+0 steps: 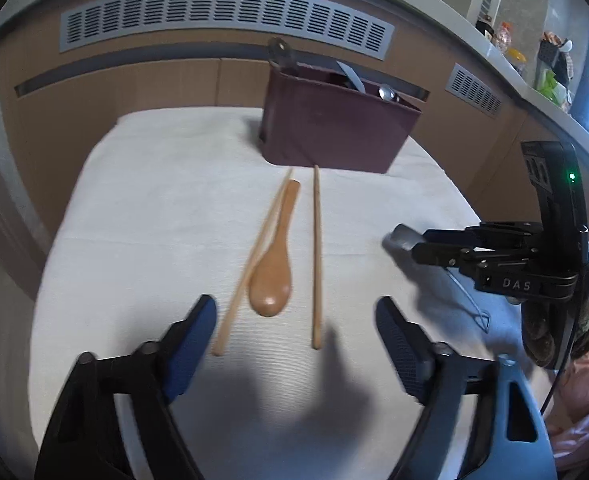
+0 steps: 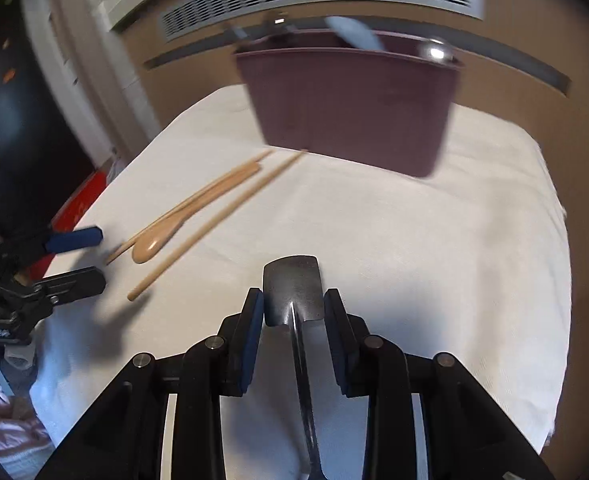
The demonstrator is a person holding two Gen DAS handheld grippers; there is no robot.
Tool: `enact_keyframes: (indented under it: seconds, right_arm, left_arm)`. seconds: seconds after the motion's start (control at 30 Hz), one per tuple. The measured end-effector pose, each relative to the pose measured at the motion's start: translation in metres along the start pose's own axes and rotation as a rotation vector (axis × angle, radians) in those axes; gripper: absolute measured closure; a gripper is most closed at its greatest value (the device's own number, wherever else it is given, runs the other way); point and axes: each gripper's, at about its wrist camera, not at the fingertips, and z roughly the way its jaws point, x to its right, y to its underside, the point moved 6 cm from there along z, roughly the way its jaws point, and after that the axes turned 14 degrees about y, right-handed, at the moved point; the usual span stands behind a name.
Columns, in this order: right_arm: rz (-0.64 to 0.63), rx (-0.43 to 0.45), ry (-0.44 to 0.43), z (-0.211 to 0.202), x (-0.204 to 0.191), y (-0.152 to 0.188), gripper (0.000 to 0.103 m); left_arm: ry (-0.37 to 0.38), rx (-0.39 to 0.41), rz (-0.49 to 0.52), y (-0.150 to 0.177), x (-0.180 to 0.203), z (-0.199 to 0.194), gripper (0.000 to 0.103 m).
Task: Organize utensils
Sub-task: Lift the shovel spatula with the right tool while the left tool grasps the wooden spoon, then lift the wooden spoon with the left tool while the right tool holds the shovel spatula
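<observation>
Standing at the upper middle of the left wrist view, a maroon holder keeps metal utensils upright. Below it on the white cloth lie a wooden spoon between two chopsticks. The left gripper hangs wide apart, empty, at the bottom.

In the right wrist view the holder sits top centre, chopsticks at left. The right gripper pinches a metal spatula at bottom centre.
</observation>
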Motion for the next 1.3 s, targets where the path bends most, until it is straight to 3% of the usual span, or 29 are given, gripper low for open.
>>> enact_keyframes:
  seconds: [0.13,0.33,0.57,0.63,0.67,0.8,0.9,0.97,1.1,1.23,1.3]
  right_arm:
    - [0.086,0.013,-0.027,0.002,0.020,0.016,0.074]
    - [0.108,0.041,-0.042,0.002,0.017,0.015,0.074]
    - [0.050,0.067,0.020,0.000,0.013,0.020,0.074]
    - [0.041,0.069,0.037,0.001,0.013,0.020,0.074]
    - [0.037,0.072,0.046,0.001,0.013,0.020,0.074]
    - [-0.004,0.078,0.075,0.003,0.007,0.021,0.073]
    - [-0.041,0.066,0.099,0.007,0.002,0.023,0.066]
    - [-0.059,0.062,0.110,0.008,0.000,0.024,0.058]
    - [-0.070,0.065,0.128,0.009,-0.002,0.025,0.055]
    - [-0.066,0.059,0.140,0.010,-0.001,0.026,0.054]
    - [-0.061,0.057,0.152,0.009,0.001,0.025,0.047]
  left_arm:
    - [0.002,-0.060,-0.052,0.002,-0.005,0.020,0.053]
    - [-0.057,-0.095,-0.081,-0.003,-0.020,0.038,0.057]
    - [-0.099,-0.108,-0.038,-0.021,-0.022,0.057,0.058]
    - [-0.121,-0.096,-0.029,-0.025,-0.023,0.057,0.073]
    - [-0.134,-0.100,-0.024,-0.024,-0.024,0.057,0.073]
    - [-0.155,-0.070,0.016,-0.016,-0.014,0.041,0.073]
    - [-0.170,-0.029,0.056,-0.016,-0.003,0.016,0.073]
    - [-0.178,0.017,0.086,-0.021,0.006,-0.003,0.073]
    - [-0.170,0.100,0.139,-0.038,0.024,-0.033,0.074]
    - [-0.152,0.150,0.158,-0.054,0.033,-0.044,0.074]
    - [-0.141,0.161,0.152,-0.061,0.034,-0.042,0.074]
